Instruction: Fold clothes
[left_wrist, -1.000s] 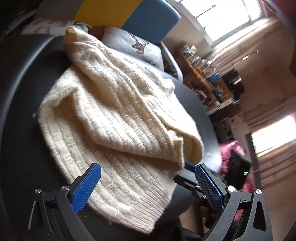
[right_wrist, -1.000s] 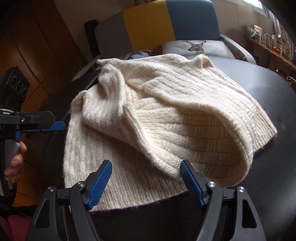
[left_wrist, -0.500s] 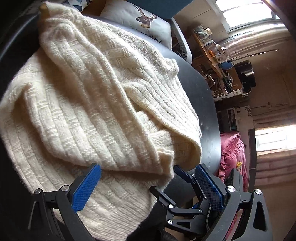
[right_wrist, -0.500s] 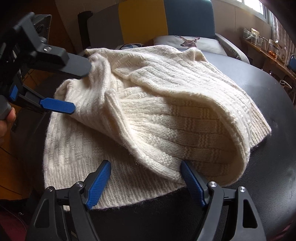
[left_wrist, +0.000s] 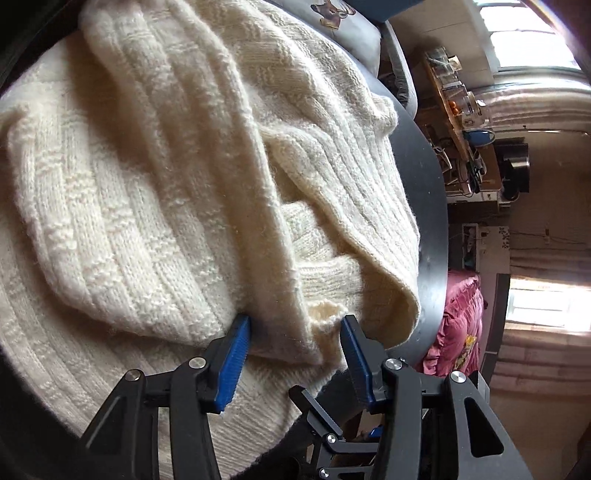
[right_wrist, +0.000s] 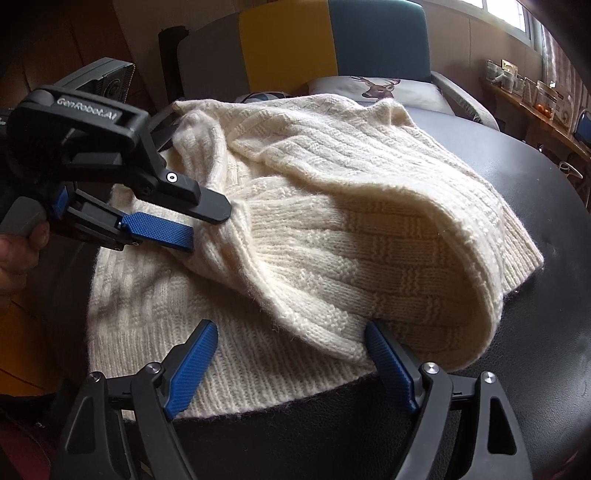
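Note:
A cream knitted sweater lies crumpled on a black round table. My left gripper is closing its jaws, and the blue pads press on a bunched fold and cuff at the sweater's near edge. In the right wrist view the same left gripper grips a fold at the left side of the sweater. My right gripper is opening its jaws at the near hem. A thick rolled fold lies between its pads without being pinched.
A person's hand holds the left gripper's handle. Behind the table stands a sofa with yellow and blue back panels and a deer cushion. A cluttered shelf runs along the right wall. Pink bedding lies beyond the table edge.
My left gripper came in low over the sweater and its jaws closed from wide apart onto the fold. My right gripper stayed at the near hem.

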